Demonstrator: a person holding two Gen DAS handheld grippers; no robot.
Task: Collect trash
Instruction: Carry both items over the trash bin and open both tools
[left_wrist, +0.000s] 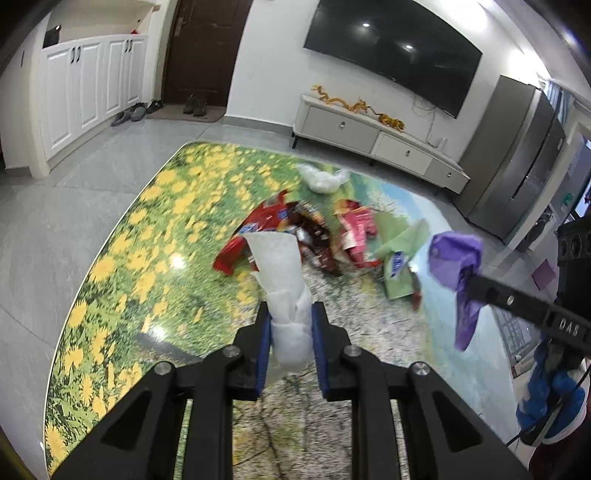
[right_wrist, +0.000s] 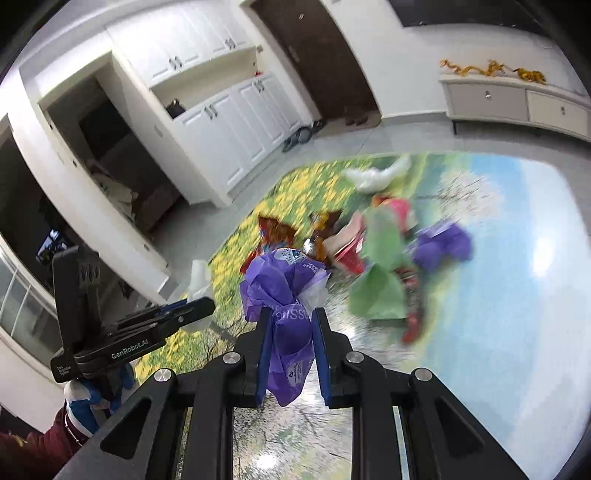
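Observation:
My left gripper (left_wrist: 290, 314) is shut on a crumpled white tissue (left_wrist: 282, 273), held above the table. My right gripper (right_wrist: 290, 317) is shut on a purple plastic wrapper (right_wrist: 284, 288), also lifted off the table. In the left wrist view the right gripper (left_wrist: 471, 280) comes in from the right with the purple wrapper (left_wrist: 456, 258) hanging from it. In the right wrist view the left gripper (right_wrist: 207, 306) shows at the left with the tissue (right_wrist: 199, 280). A pile of trash lies on the table: red snack wrappers (left_wrist: 258, 229), a green packet (left_wrist: 400, 258), a white plastic bag (left_wrist: 321, 177), another purple wrapper (right_wrist: 441, 245).
The table (left_wrist: 147, 229) has a glossy top printed with yellow flowers and sky. Around it are grey floor tiles, a white cabinet (left_wrist: 92, 81), a low TV stand (left_wrist: 373, 136) under a wall TV, and a grey fridge (left_wrist: 517, 162). A person's sleeve (right_wrist: 33, 446) shows bottom left.

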